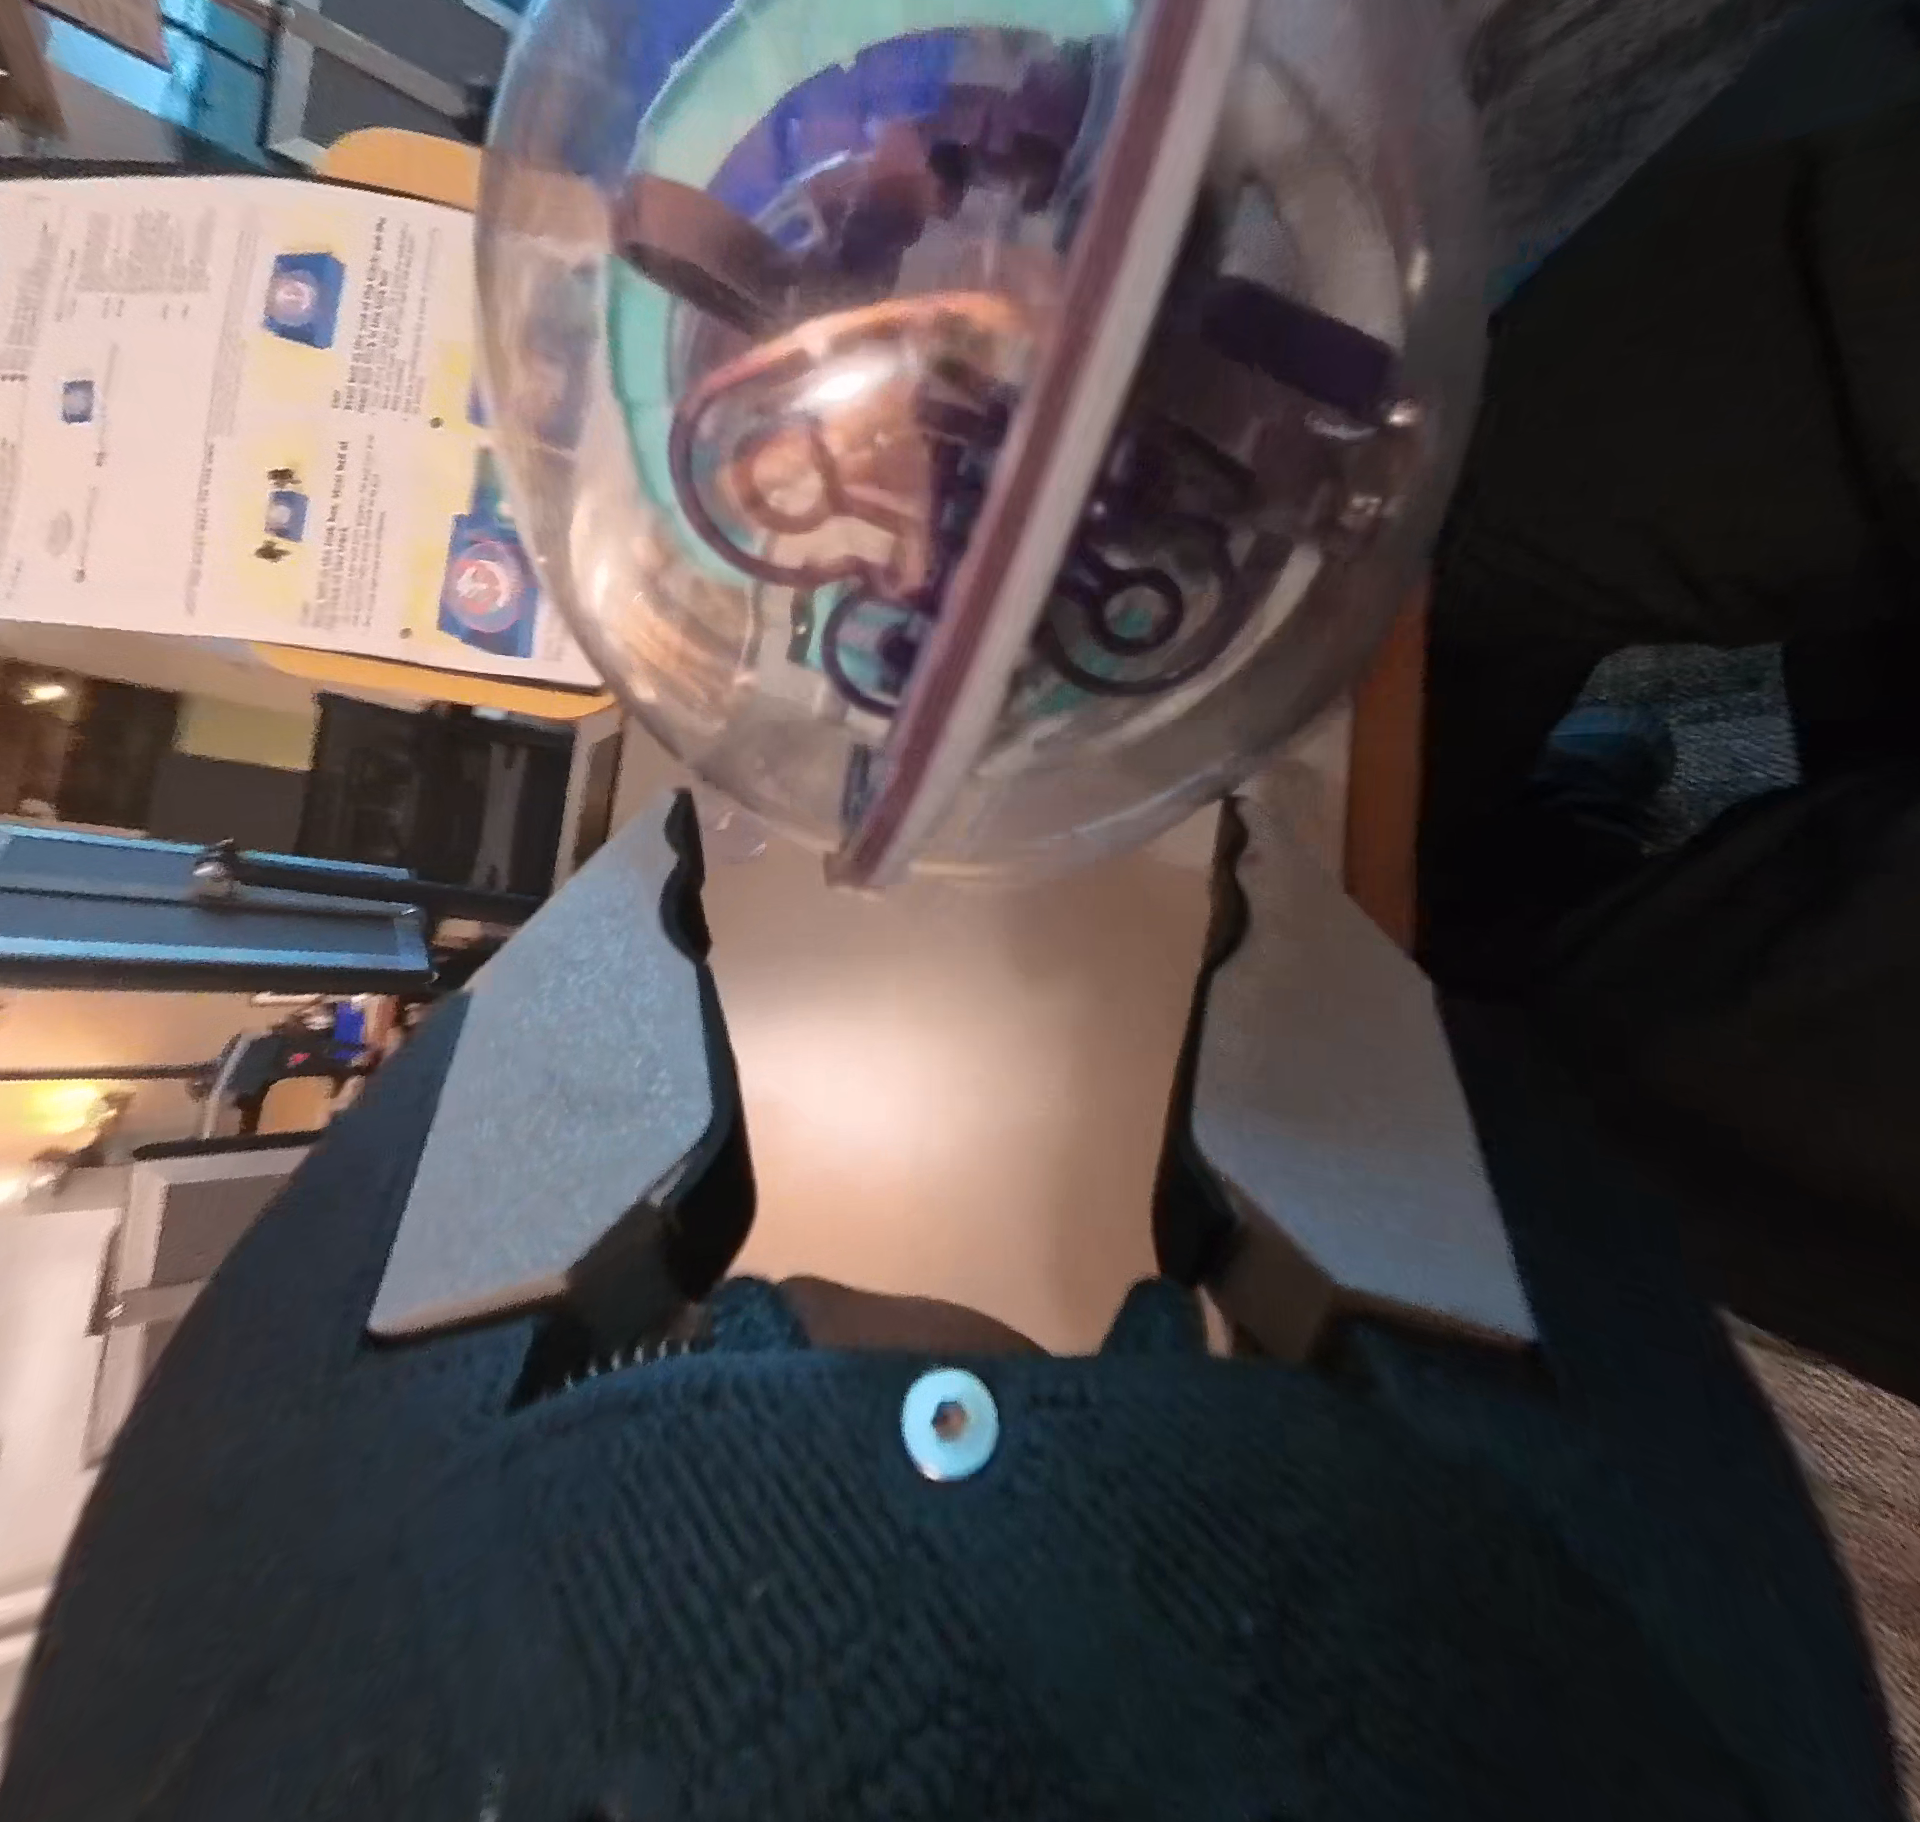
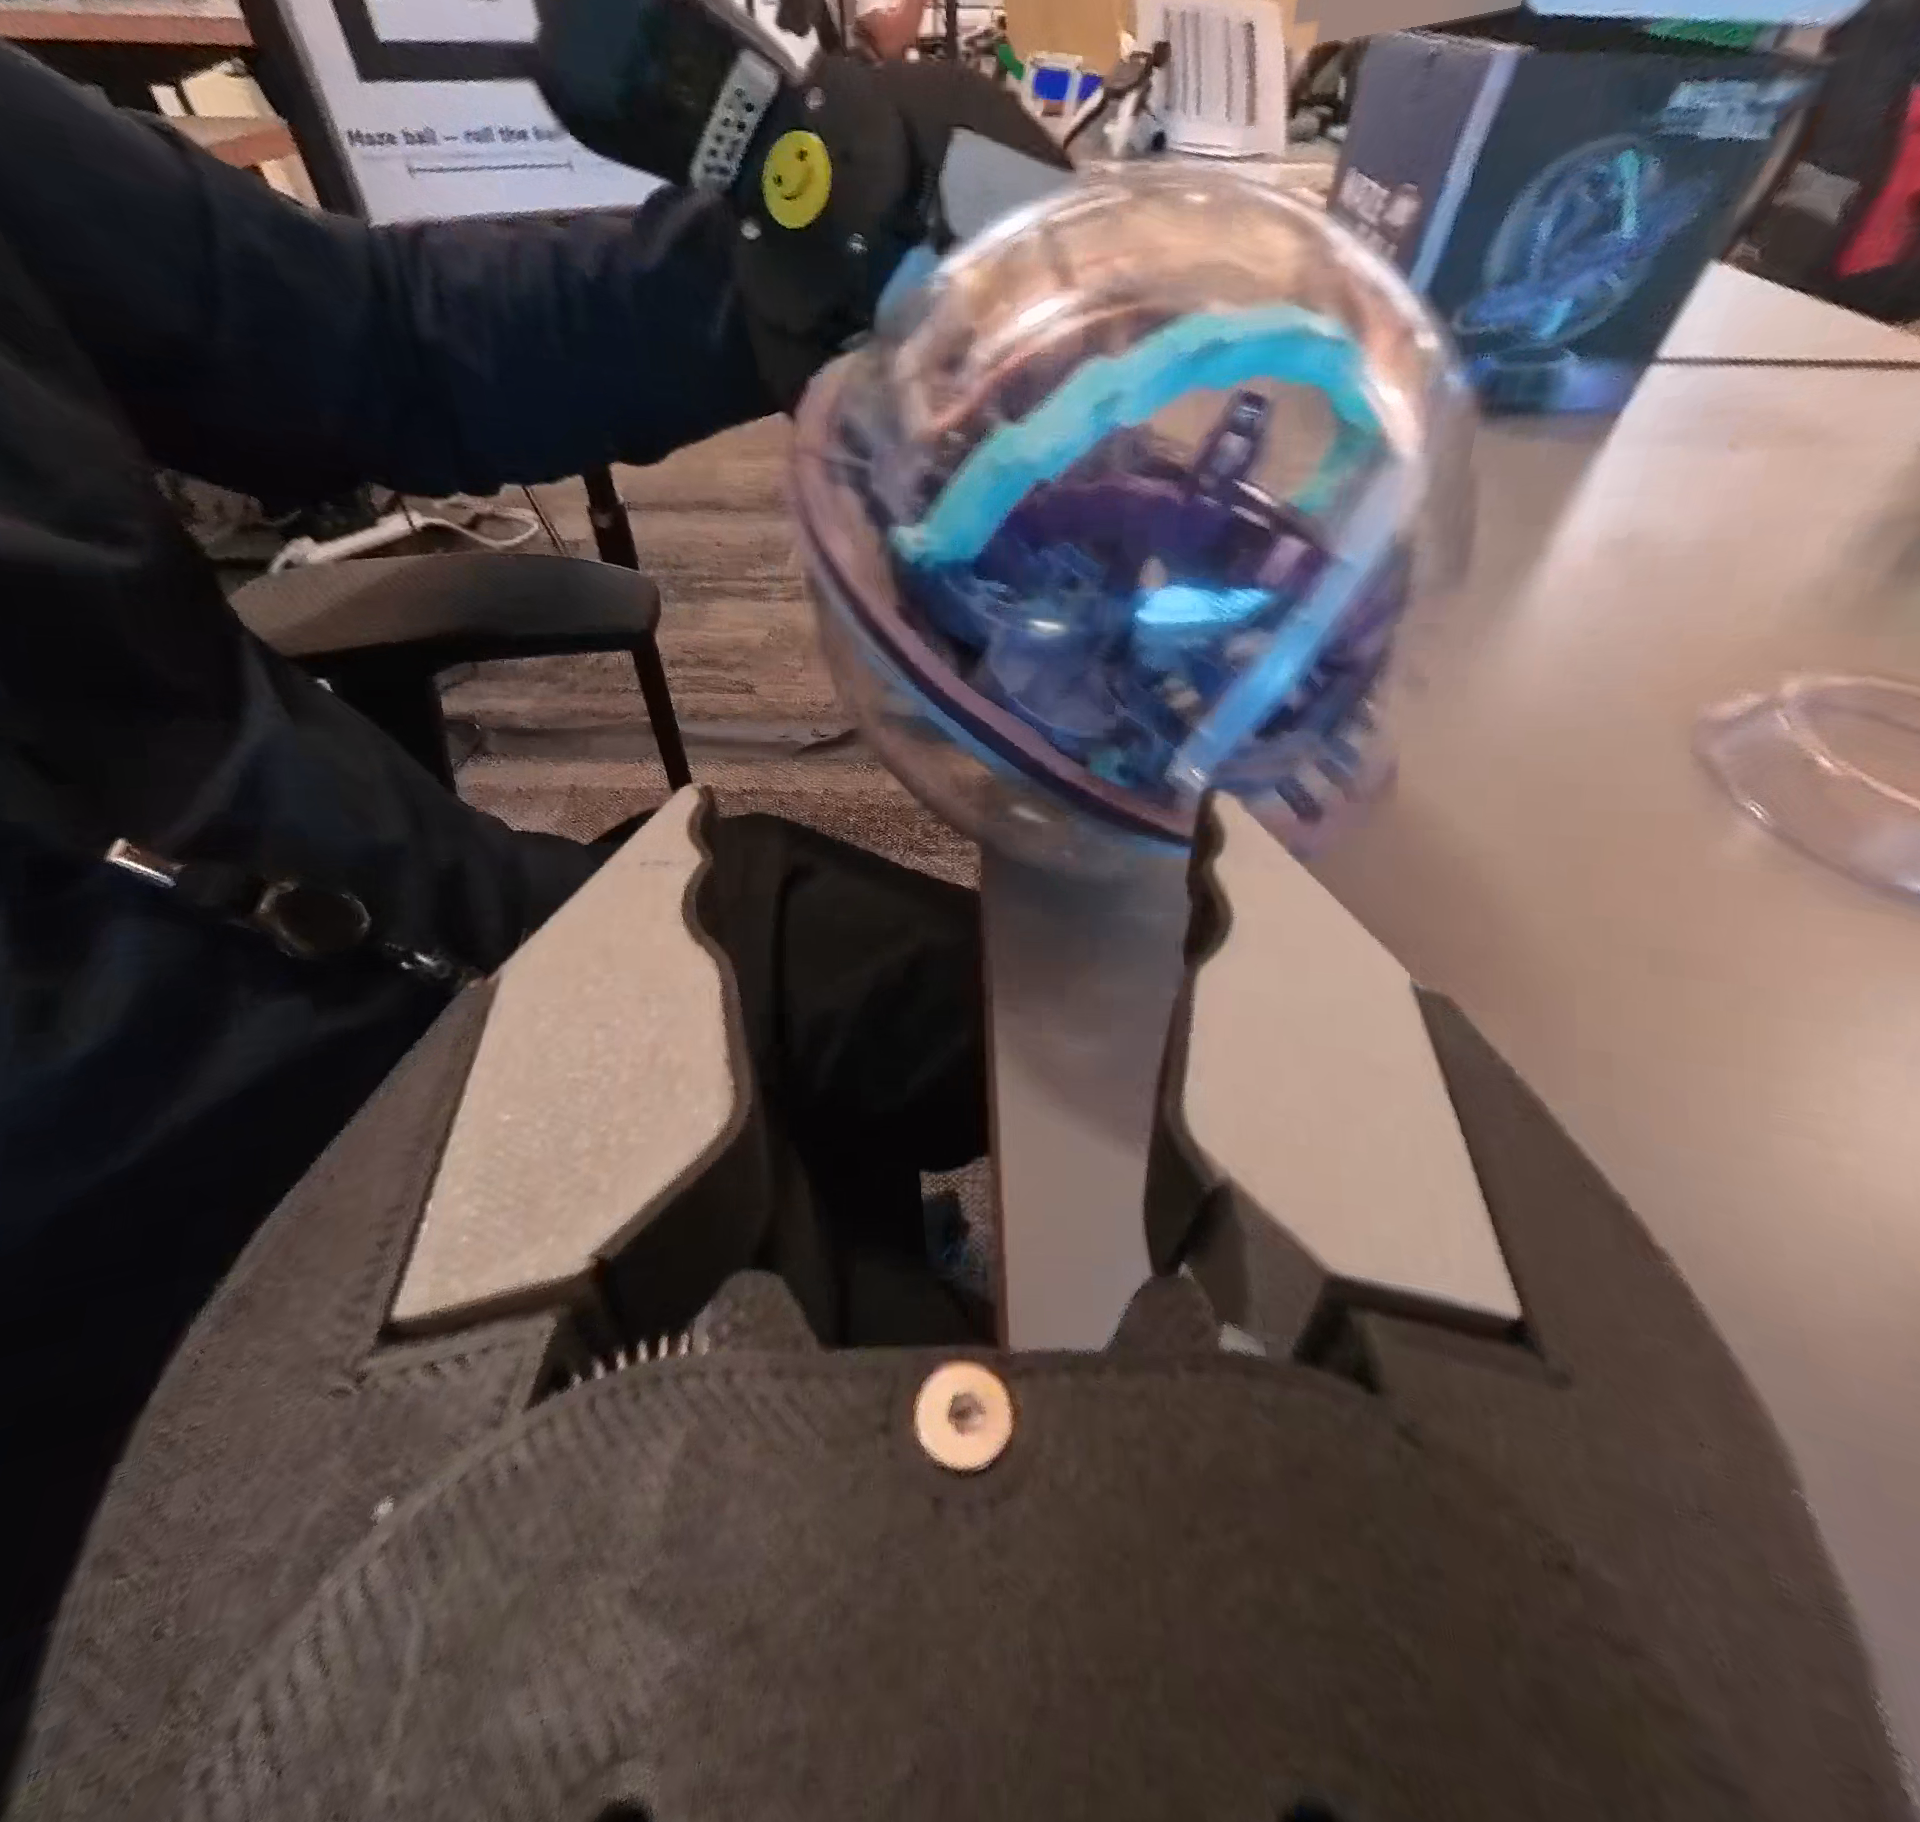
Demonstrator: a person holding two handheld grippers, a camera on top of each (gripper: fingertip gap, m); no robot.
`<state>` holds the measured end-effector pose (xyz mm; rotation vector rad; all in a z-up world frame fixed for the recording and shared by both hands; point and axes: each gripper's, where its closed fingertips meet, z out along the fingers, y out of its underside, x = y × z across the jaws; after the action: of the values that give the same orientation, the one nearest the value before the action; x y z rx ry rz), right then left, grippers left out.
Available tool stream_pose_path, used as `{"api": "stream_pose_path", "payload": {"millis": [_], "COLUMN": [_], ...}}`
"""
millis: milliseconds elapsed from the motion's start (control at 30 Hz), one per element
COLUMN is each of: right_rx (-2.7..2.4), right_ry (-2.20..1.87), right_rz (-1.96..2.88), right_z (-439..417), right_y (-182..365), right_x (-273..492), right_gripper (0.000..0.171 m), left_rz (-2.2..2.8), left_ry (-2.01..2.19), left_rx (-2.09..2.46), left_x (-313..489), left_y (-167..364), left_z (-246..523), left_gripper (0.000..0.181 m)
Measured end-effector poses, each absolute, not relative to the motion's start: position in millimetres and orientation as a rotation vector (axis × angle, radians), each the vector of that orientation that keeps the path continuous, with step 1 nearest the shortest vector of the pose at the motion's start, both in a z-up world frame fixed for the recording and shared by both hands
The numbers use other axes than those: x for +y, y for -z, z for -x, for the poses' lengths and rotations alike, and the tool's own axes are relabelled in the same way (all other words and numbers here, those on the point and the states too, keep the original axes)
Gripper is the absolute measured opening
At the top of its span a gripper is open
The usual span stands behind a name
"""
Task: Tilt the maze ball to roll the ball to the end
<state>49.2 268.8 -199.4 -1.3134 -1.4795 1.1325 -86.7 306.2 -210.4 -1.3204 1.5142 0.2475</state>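
Observation:
The maze ball is a clear sphere with purple, teal and blue tracks inside and a dark seam around it. It is held up in the air, tilted, and the picture is blurred. My left gripper is open wide, with both fingertips against the sphere's near side. My right gripper is also open wide, and the sphere rests at its fingertips, nearer the right one. The left gripper's black body shows against the sphere's far side. I cannot pick out the small ball inside.
A grey table lies to the right, with a clear plastic stand and the toy's dark box on it. A person's dark sleeve and a chair are at left. A printed sheet lies beyond the sphere.

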Motion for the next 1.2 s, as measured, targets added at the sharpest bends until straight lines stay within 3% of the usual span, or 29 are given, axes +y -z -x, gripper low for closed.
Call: {"api": "stream_pose_path", "payload": {"millis": [133, 300, 333, 400, 500, 567, 600, 767, 1200], "right_rx": [-1.523, -1.52, -1.443, -1.283, -1.223, -1.184, -1.173, -1.258, -1.363], "right_ry": [-0.981, -0.889, -0.939, -1.127, -1.451, -1.591, -1.587, -1.315, -1.201], "right_rz": [1.248, 1.238, 1.316, 1.483, 1.558, 1.558, 1.548, 1.547, 1.549], "right_z": [-35.4, -48.3, -53.4, -58.1, -47.4, -34.8, -28.6, -15.5, -17.1], "right_y": [208.5, 200.8, 197.7, 196.6, 198.1, 191.7, 189.7, 194.1, 173.7], "right_x": [248.7, 253.4, 270.6, 298.5, 302.0, 301.8, 303.2, 308.3, 312.2], "right_gripper": [0.095, 0.08, 0.086, 0.117, 0.102, 0.11, 0.11, 0.118, 0.119], "left_rz": [1.375, 1.432, 1.458, 1.514, 1.485, 1.5, 1.511, 1.558, 1.634], "left_ry": [-0.28, 0.1, 0.195, 0.405, 0.578, 0.648, 0.624, 0.547, 0.59], "left_rx": [1.395, 1.265, 1.225, 1.161, 1.11, 1.121, 1.113, 1.128, 1.213], "left_x": [314.5, 288.0, 284.0, 275.3, 271.6, 272.1, 277.2, 285.1, 265.9], "left_y": [212.3, 212.2, 210.5, 206.8, 193.5, 194.7, 197.0, 214.4, 245.4], "left_z": [101.8, 103.3, 104.8, 103.6, 93.1, 81.4, 77.7, 69.0, 57.7], "left_gripper": [0.091, 0.088, 0.093, 0.108, 0.1, 0.085, 0.092, 0.088, 0.098]}}
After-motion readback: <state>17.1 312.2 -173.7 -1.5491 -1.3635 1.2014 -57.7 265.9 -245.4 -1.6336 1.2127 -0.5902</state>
